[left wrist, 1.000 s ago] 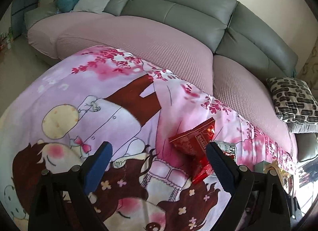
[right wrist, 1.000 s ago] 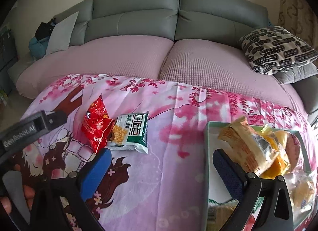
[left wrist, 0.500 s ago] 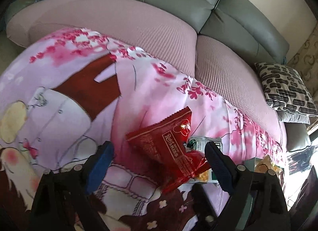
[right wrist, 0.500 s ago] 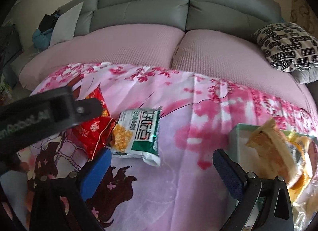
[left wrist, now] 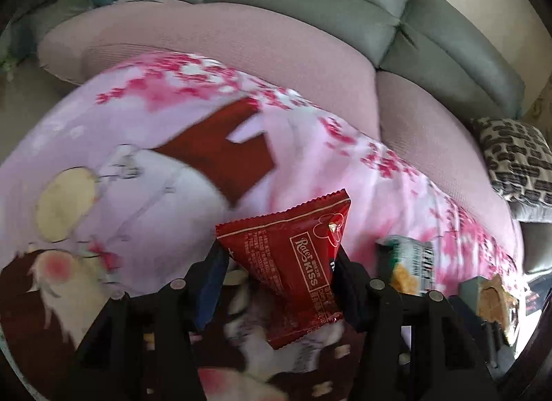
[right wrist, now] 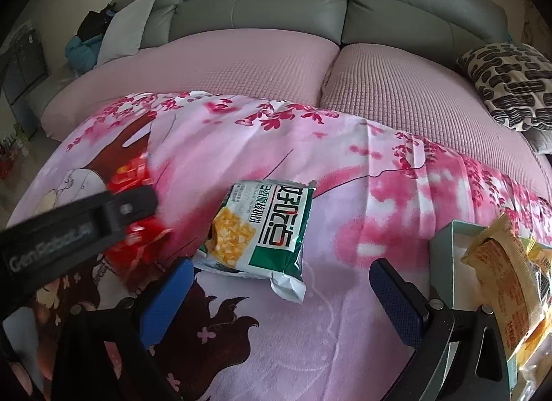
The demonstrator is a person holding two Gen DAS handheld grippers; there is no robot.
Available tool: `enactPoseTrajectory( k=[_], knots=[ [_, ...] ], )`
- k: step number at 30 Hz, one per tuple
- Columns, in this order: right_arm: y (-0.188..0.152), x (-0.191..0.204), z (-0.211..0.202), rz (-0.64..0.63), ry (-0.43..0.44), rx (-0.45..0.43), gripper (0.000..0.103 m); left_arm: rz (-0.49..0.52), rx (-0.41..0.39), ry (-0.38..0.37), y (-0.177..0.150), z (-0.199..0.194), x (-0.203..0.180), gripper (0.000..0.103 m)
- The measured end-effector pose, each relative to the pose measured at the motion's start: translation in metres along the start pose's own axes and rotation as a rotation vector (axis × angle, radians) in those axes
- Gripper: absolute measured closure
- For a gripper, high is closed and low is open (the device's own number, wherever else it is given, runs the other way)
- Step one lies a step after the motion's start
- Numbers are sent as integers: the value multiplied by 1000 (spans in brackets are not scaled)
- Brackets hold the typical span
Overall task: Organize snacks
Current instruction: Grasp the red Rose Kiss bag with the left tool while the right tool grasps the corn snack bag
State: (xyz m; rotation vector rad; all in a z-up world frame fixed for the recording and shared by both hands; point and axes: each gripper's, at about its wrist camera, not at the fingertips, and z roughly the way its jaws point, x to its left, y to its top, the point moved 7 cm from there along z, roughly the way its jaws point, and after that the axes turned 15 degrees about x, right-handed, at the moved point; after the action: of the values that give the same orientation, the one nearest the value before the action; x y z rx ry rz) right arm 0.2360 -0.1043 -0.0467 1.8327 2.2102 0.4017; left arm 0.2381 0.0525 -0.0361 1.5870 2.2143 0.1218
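Observation:
My left gripper point(left wrist: 277, 264) is shut on a red snack packet point(left wrist: 293, 259) and holds it off the pink printed cloth point(left wrist: 138, 159). The same packet shows blurred behind the left gripper's body in the right wrist view point(right wrist: 138, 214). A green and white snack packet point(right wrist: 258, 228) with yellow pieces printed on it lies flat on the cloth, just ahead of my open, empty right gripper point(right wrist: 279, 283). It also shows at the right in the left wrist view point(left wrist: 410, 263). A pale green box point(right wrist: 445, 239) at the right holds several yellow snack bags point(right wrist: 500, 280).
The cloth covers a table in front of a grey sofa point(right wrist: 276, 4) with pink seat covers point(right wrist: 241, 63). A black and white patterned cushion point(right wrist: 510, 83) lies at the right, and a grey pillow point(right wrist: 127, 28) with clothes at the left.
My left gripper has closed on the red packet and lifted it off the cloth. My right gripper has moved left and closer to the green and white packet, so the box has slid to the frame's right edge.

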Motion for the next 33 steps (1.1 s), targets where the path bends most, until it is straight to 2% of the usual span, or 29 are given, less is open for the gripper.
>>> enactPoseTrajectory(
  k=[4,8,12,19,21,23,26,33],
  knots=[
    [4,1,1,-1,16,0,0,-25,-22,39,-4,-7,21,44],
    [7,6,2,-3,63,3,0,-19,-22,25,-4,-6,25,43],
    [12,7,1,13,68,-8,1,-6,-27,35,-3,-5,25,43],
    [14,9,6,21,84,11,21,21,-18,43,-7,-4,21,44],
    [13,11,5,19,97,17,27,21,-14,37,-7,-4,20,50],
    [13,11,4,24,101,18,41,23,-6,25,-10,-4,17,54],
    [11,13,-1,26,109,27,44,29,10,13,-15,-3,12,59],
    [-11,13,-24,10,95,24,44,9,23,3,-25,-16,10,60]
  ],
)
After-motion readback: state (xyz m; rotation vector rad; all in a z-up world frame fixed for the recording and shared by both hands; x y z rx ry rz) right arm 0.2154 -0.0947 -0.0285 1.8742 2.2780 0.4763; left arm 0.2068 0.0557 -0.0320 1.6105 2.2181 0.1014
